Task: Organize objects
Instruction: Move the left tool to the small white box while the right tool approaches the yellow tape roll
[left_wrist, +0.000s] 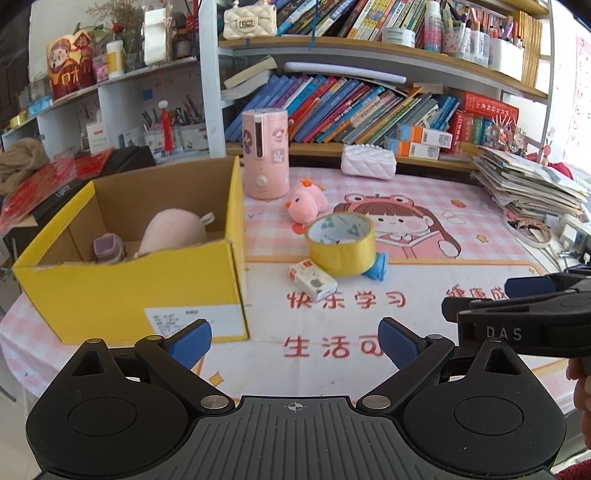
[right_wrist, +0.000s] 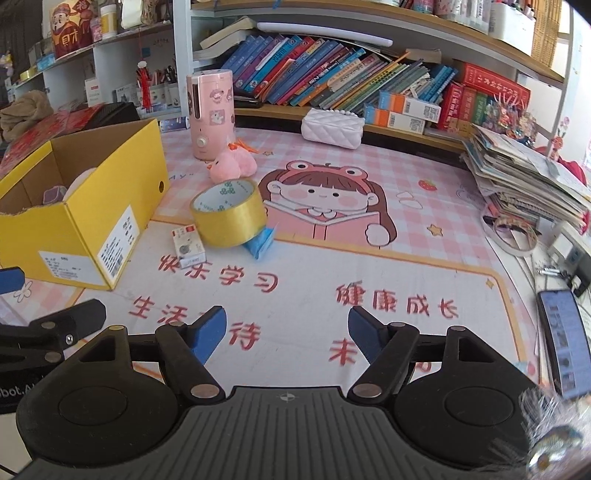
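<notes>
Left wrist view: left hand-held gripper (left_wrist: 294, 341) wide open, empty; right hand-held gripper (right_wrist: 287, 328) parted, empty; tape roll (right_wrist: 229, 213) beside yellow box (right_wrist: 92, 229).

glossy tape roll (left_wrist: 341, 243) – matt cardboard box (left_wrist: 129, 291); plush chick (left_wrist: 304, 202)

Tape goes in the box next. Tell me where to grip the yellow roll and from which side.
Grip the yellow tape roll across its outer band, coming from above and in front. It lies tilted, propped on the blue packet, its open core facing up and back.
</notes>
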